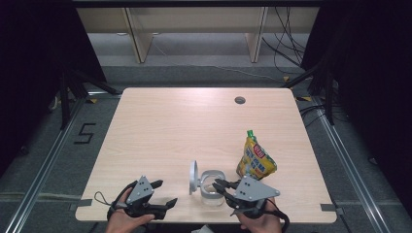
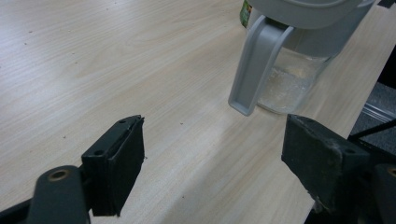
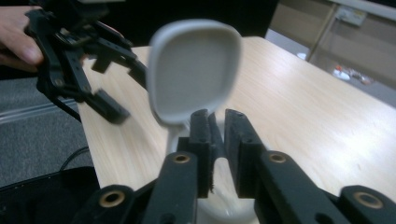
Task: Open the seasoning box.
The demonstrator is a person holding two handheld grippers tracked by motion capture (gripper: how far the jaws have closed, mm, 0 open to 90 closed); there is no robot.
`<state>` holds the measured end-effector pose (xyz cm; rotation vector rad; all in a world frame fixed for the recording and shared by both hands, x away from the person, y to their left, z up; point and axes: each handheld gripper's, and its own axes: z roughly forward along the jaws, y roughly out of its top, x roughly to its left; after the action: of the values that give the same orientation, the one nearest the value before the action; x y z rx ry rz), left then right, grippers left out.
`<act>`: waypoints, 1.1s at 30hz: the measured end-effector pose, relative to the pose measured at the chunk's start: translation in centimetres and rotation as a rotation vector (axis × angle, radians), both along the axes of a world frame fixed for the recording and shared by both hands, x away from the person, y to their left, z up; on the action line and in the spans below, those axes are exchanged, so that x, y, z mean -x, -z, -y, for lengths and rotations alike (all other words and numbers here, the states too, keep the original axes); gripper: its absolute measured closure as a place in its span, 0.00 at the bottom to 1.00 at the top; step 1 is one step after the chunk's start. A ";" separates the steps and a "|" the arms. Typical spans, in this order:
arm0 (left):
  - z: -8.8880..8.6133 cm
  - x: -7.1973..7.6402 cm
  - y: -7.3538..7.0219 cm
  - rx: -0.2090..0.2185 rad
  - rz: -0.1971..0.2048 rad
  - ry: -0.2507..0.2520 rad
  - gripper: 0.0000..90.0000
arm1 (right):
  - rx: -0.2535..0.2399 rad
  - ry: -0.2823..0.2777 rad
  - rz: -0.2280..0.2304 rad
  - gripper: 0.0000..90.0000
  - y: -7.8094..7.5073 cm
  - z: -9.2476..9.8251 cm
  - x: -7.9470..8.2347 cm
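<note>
A clear container (image 1: 211,188) with a grey collar stands near the table's front edge. Its grey lid (image 1: 194,175) is flipped upright on the left side. My right gripper (image 1: 219,185) reaches over the container from the right. In the right gripper view its jaws (image 3: 218,116) stand narrowly parted astride the container's rim, just below the raised lid (image 3: 194,70). My left gripper (image 1: 165,192) rests left of the container, open wide with nothing between its jaws (image 2: 215,140). The container (image 2: 292,79) lies a little ahead of it. A yellow pouch (image 1: 255,160) with a green cap stands behind and to the right of the container.
The wooden table (image 1: 160,126) has a round cable hole (image 1: 239,100) at the back right. Its front edge runs just under both hands. Dark floor, cables and shelving legs surround the table. The left gripper (image 3: 109,84) and its hand (image 3: 18,42) appear at the upper left of the right gripper view.
</note>
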<state>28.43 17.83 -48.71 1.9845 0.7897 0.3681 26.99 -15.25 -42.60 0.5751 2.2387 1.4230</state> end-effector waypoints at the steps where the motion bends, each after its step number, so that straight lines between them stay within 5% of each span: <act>1: 0.0 0.0 0.0 0.007 -0.001 -0.005 0.23 | -0.007 0.024 -0.020 0.86 0.5 1.1 0.3; 10: 0.1 0.0 0.4 0.004 -0.027 -0.031 0.23 | -0.031 0.134 -0.069 0.76 2.2 5.6 1.8; 19: 0.1 -0.1 0.4 0.016 -0.027 -0.041 0.23 | -0.062 0.323 -0.170 0.69 3.2 10.0 2.3; 21: 0.1 -0.1 0.4 0.013 -0.030 -0.039 0.23 | -0.054 0.332 -0.145 0.66 3.4 10.6 1.8; 25: 0.1 -0.2 0.3 0.000 -0.018 -0.032 0.23 | -0.089 0.383 -0.178 0.51 4.1 11.3 1.2; 33: 0.2 -0.4 0.4 -0.006 -0.014 -0.031 0.23 | -0.082 0.424 -0.167 0.17 5.5 11.1 -1.1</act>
<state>28.79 17.65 -49.15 1.9842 0.8296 0.3747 28.05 -26.31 -48.12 1.1554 2.0203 1.2865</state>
